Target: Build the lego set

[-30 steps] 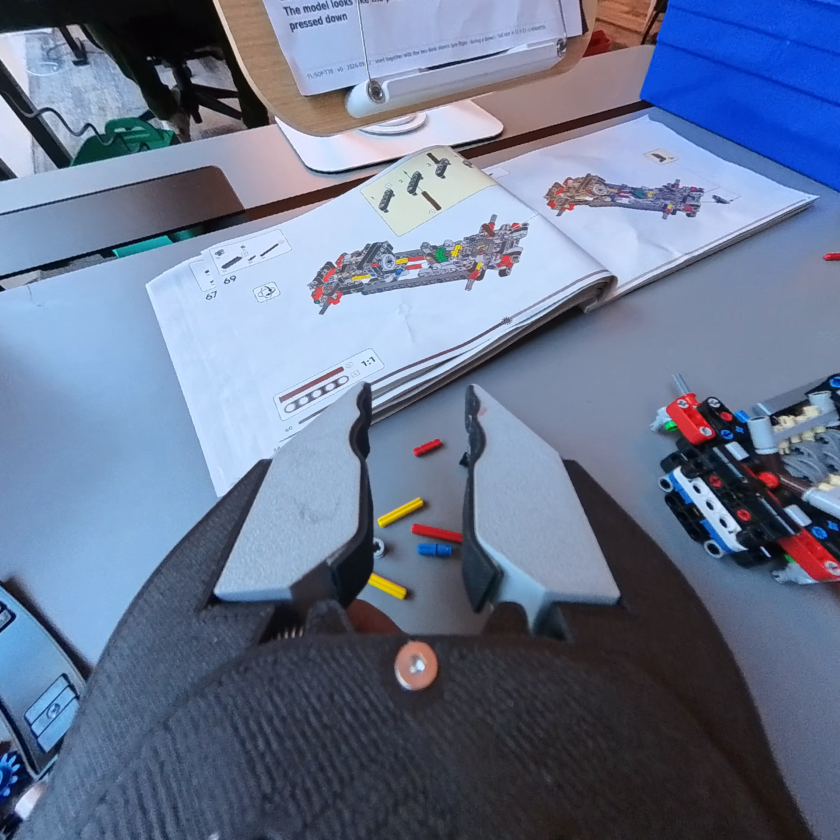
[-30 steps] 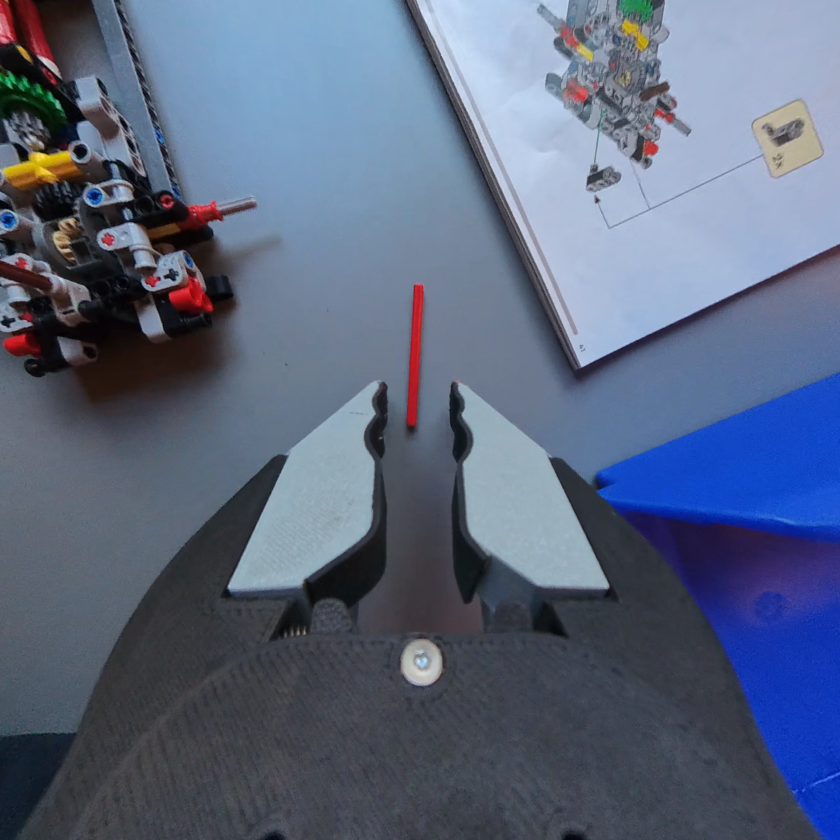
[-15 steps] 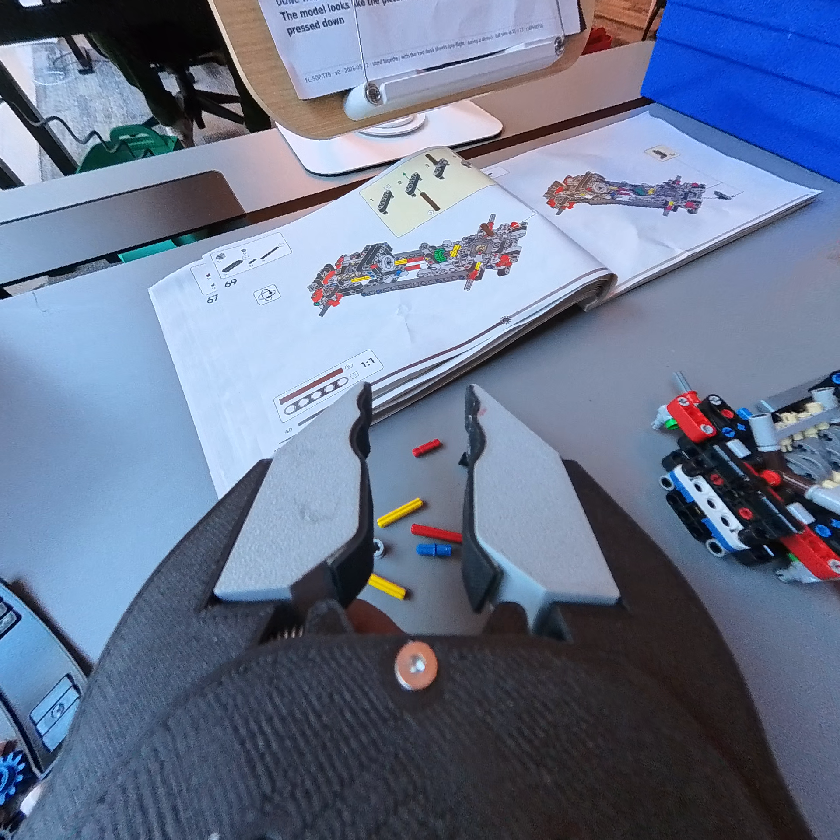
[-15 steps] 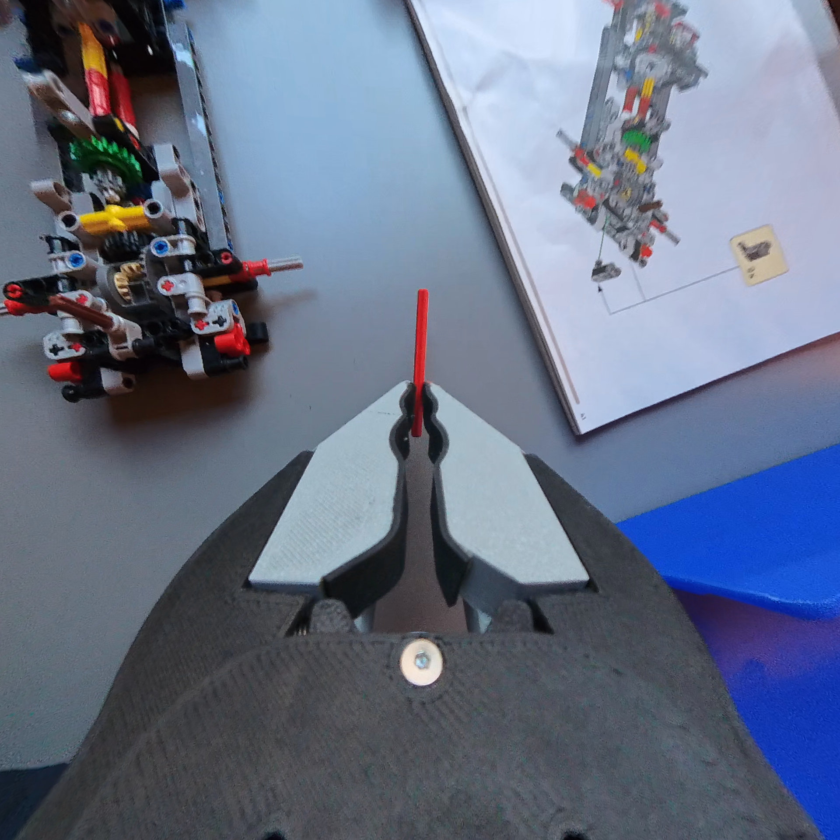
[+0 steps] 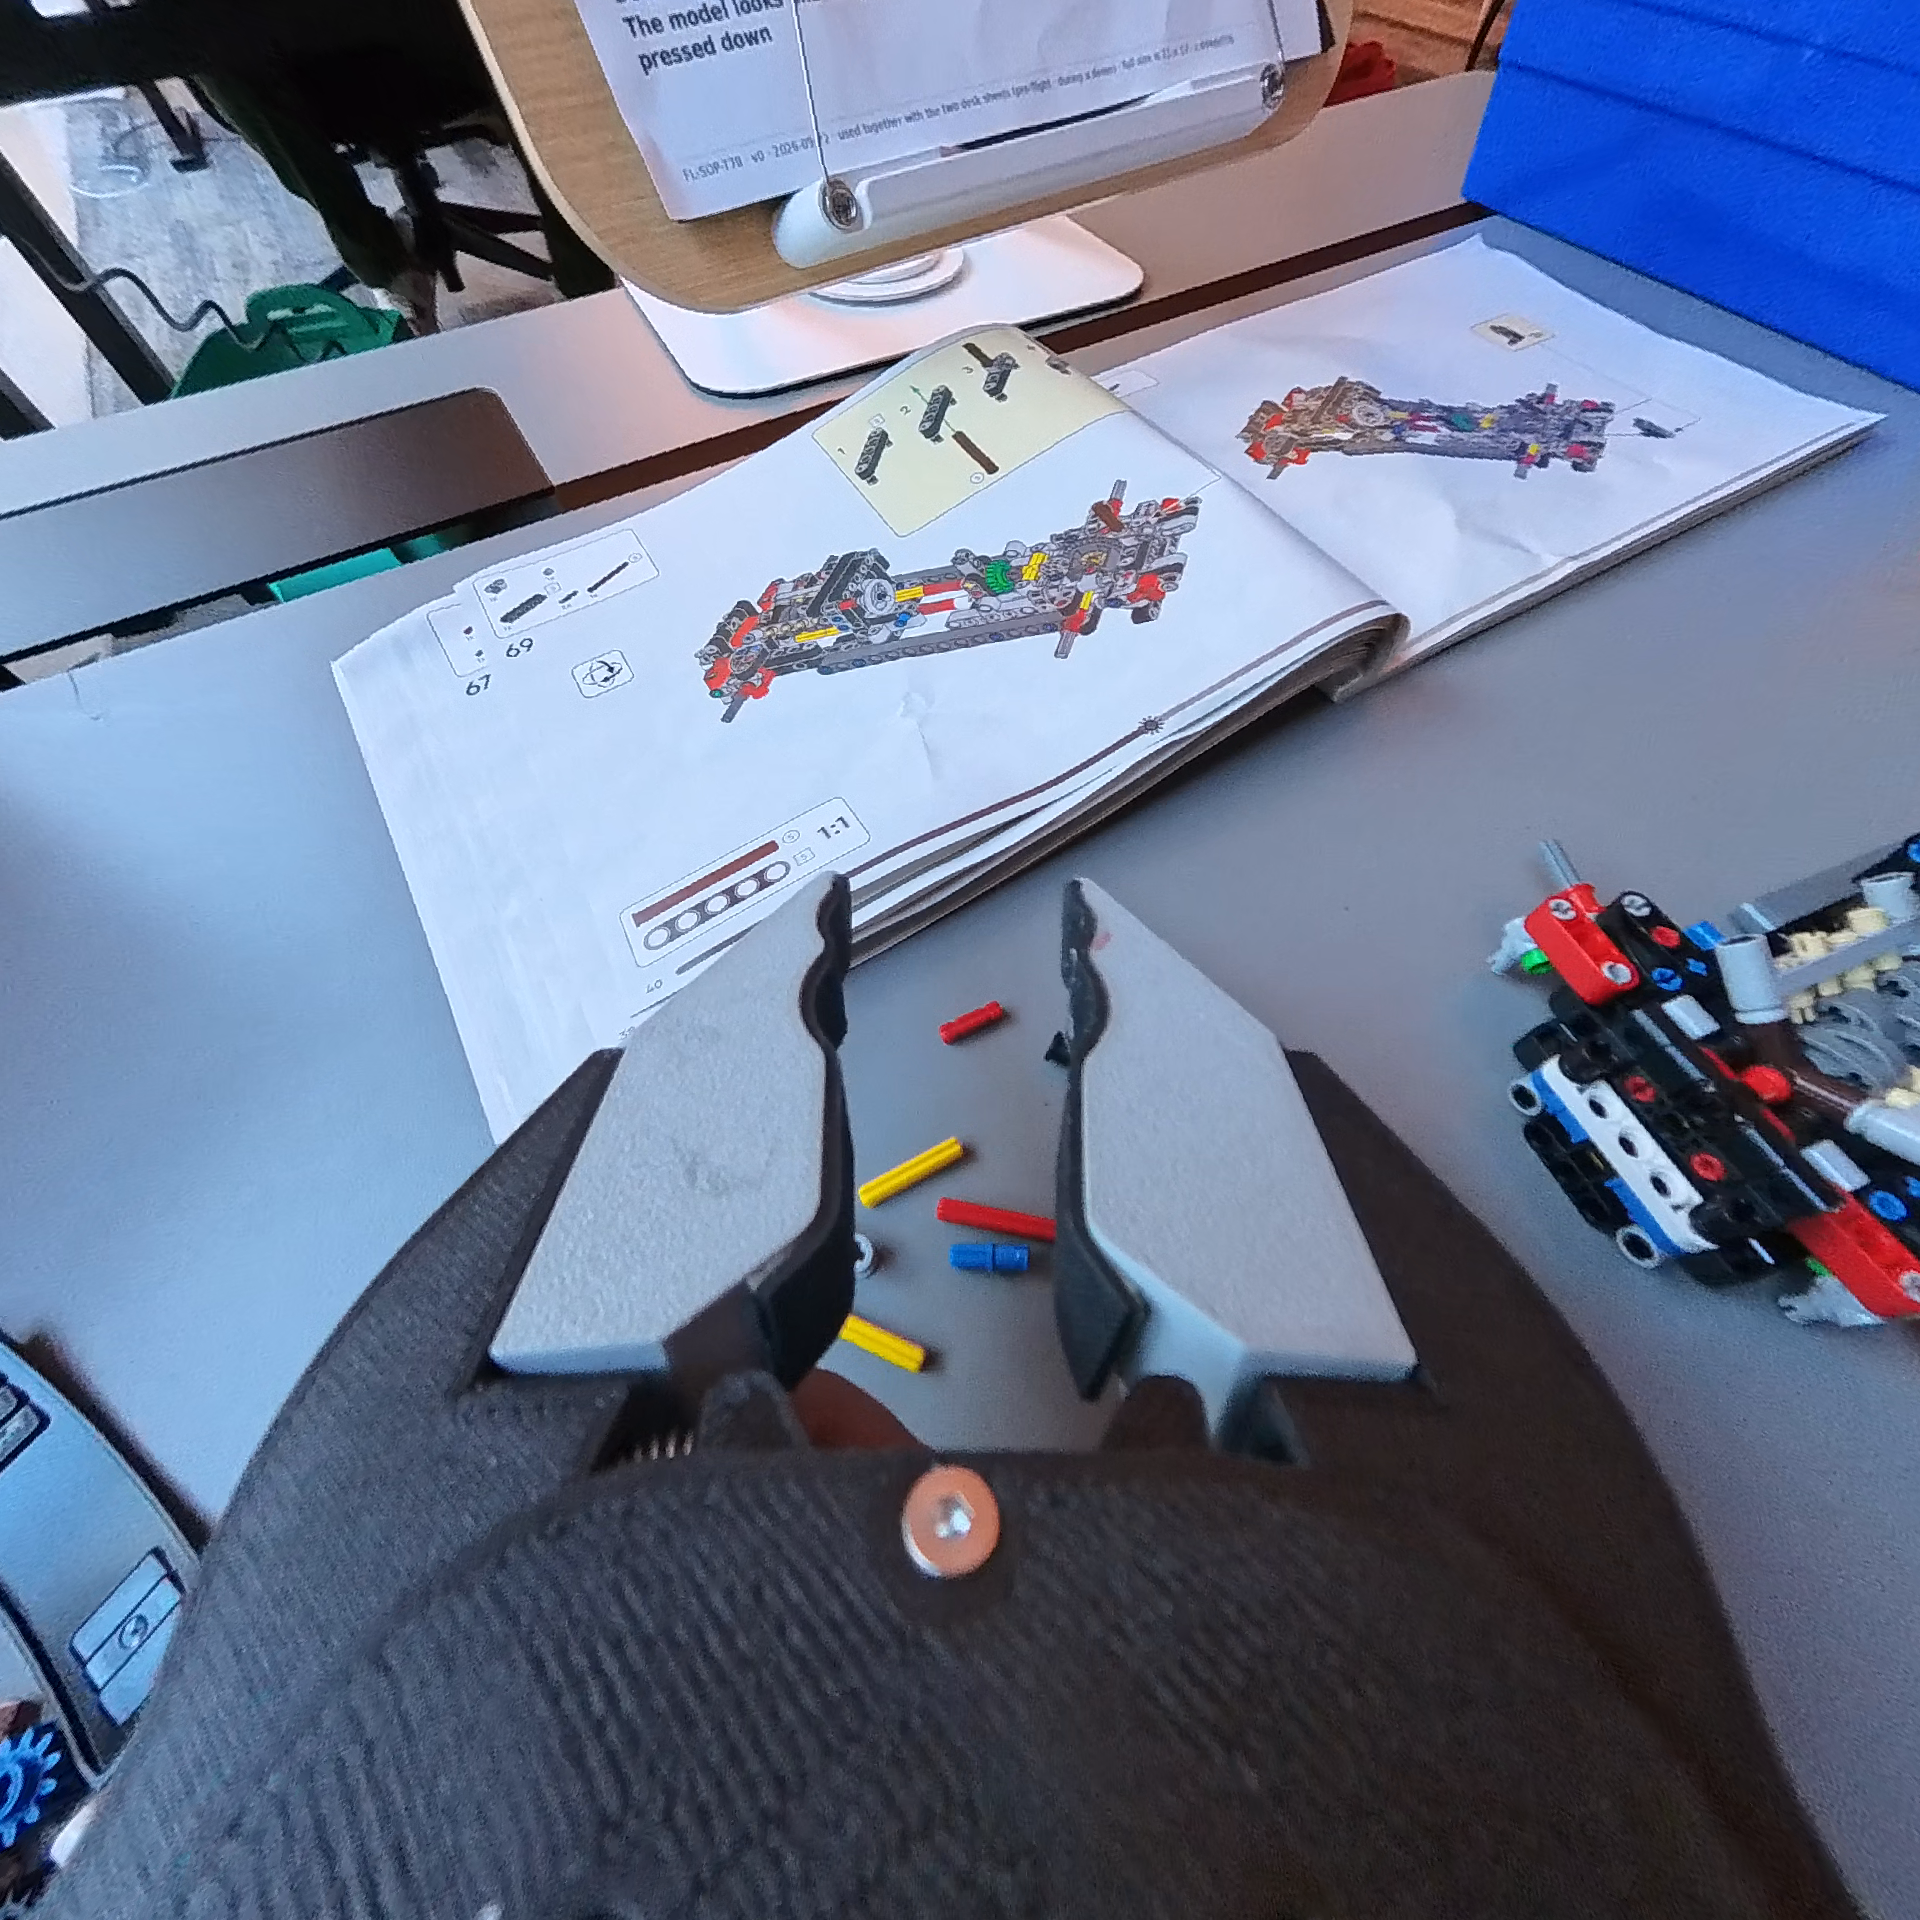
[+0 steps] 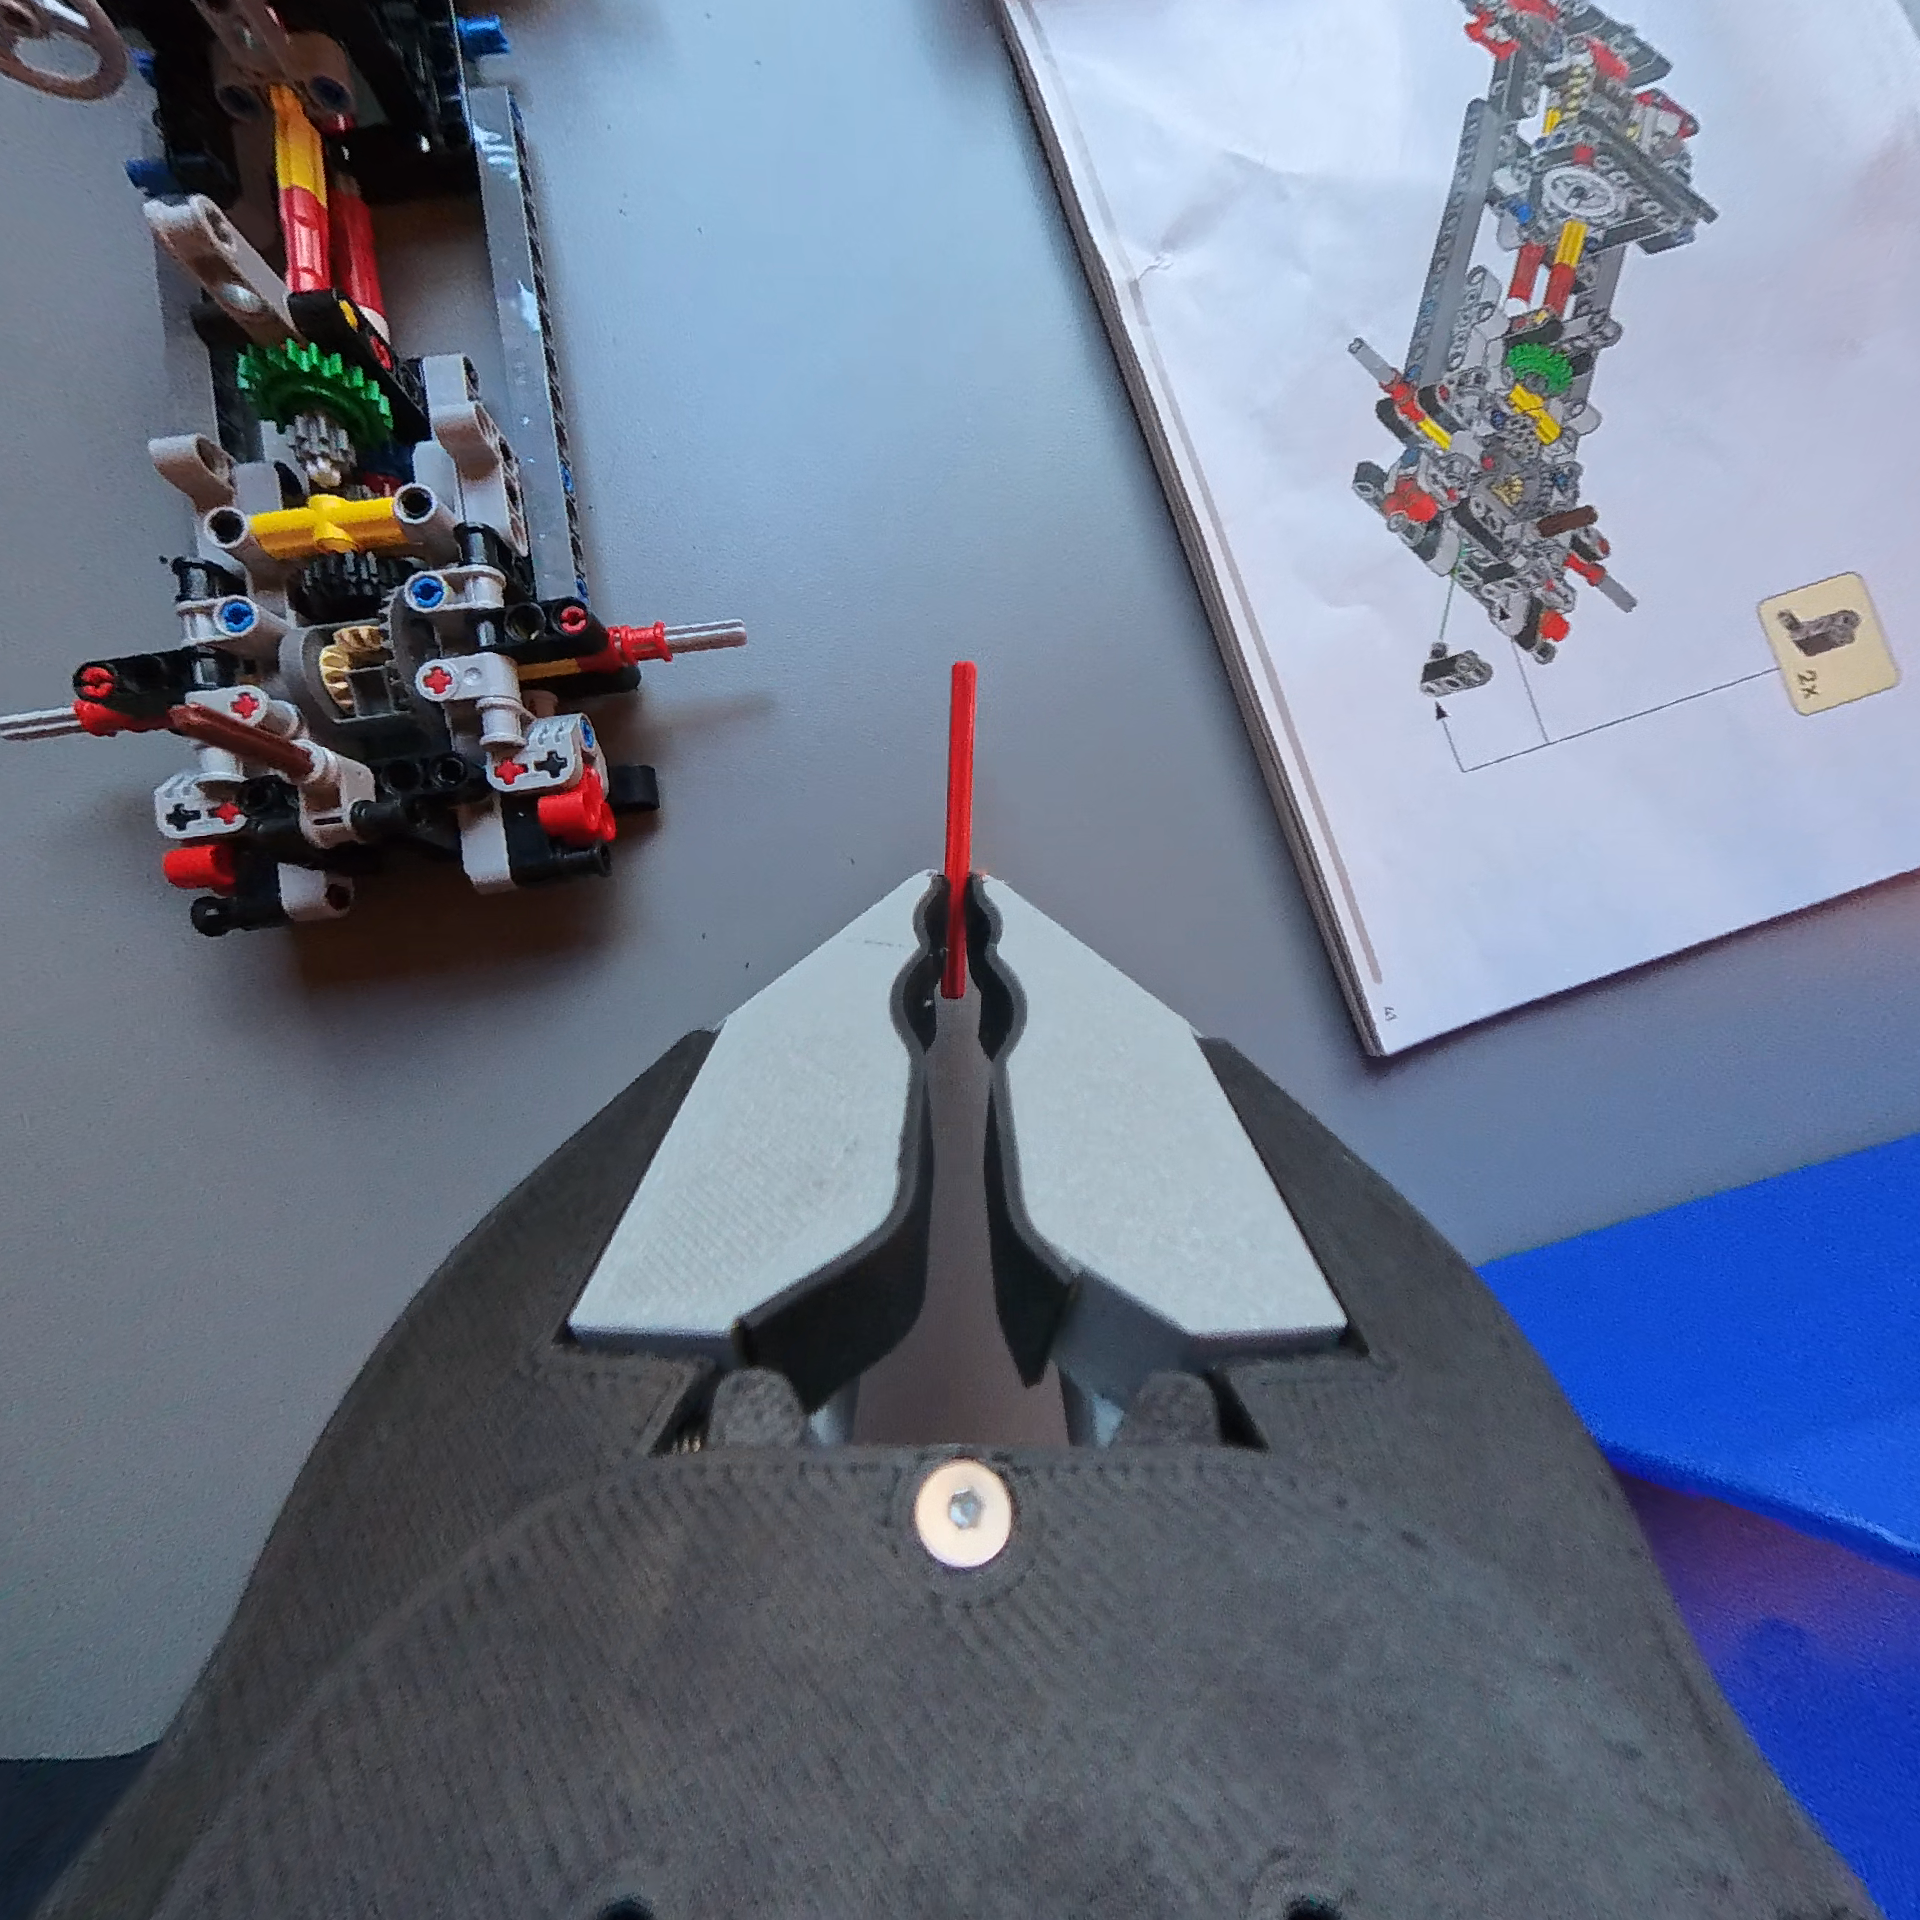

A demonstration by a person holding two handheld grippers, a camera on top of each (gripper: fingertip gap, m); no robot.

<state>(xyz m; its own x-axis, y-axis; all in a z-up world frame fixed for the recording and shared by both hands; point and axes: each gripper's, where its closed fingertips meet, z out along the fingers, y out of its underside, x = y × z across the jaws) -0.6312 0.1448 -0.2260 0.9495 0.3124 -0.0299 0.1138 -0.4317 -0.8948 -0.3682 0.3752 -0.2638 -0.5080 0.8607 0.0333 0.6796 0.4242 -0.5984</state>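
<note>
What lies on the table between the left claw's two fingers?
Loose pegs, seen in the left wrist view: two red, two yellow, one blue. The claw touches none.

In the left wrist view, the booklet (image 5: 935, 665) lies mid-frame on the table (image 5: 187, 935), a stand (image 5: 904, 281) above it, the model (image 5: 1714, 1101) at right, pins (image 5: 935, 1195) below.
</note>
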